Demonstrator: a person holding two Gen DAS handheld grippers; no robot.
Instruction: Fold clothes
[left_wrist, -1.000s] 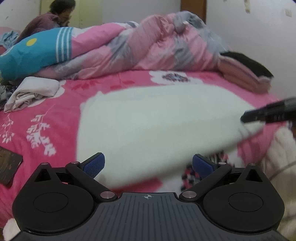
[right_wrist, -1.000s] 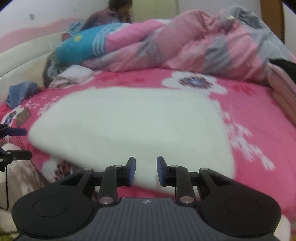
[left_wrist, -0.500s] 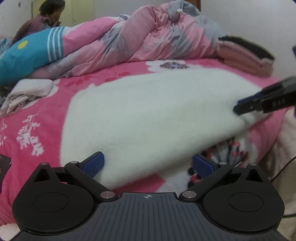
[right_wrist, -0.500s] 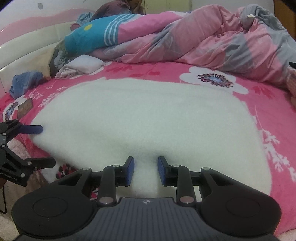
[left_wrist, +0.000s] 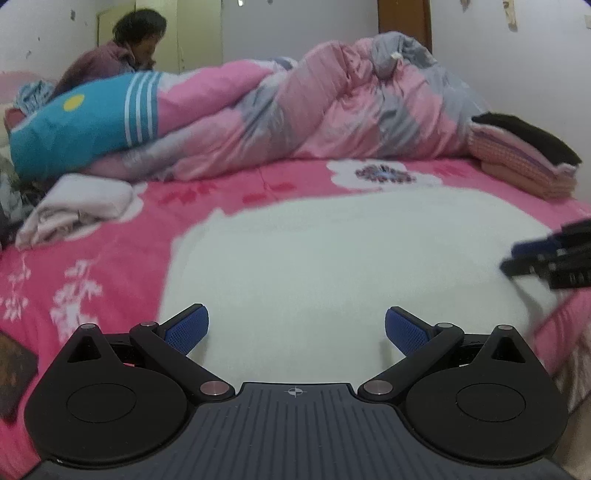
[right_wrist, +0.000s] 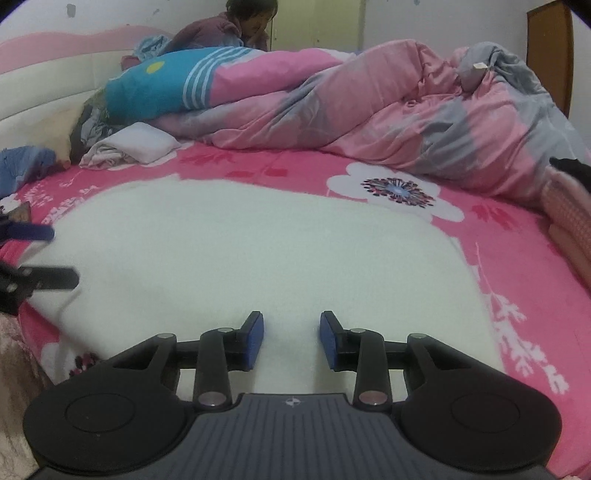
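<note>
A white fleece garment (left_wrist: 332, 251) lies spread flat on the pink flowered bed; it also shows in the right wrist view (right_wrist: 258, 258). My left gripper (left_wrist: 296, 330) is wide open over the garment's near left edge, empty. My right gripper (right_wrist: 291, 341) is partly open over the near edge, with the white cloth between its blue pads; I cannot tell whether they touch it. Each gripper shows in the other's view: the right one at the right edge (left_wrist: 550, 258), the left one at the left edge (right_wrist: 33, 258).
A rumpled pink and grey quilt (left_wrist: 314, 122) and a teal pillow (left_wrist: 85, 125) lie across the back of the bed. A crumpled white garment (left_wrist: 77, 206) lies at the left, folded pink clothes (left_wrist: 524, 158) at the right. A person (left_wrist: 125, 55) sits behind.
Both grippers have moved forward over the garment's near edge. The right gripper's pads have opened wider. The garment lies flatter than before.
</note>
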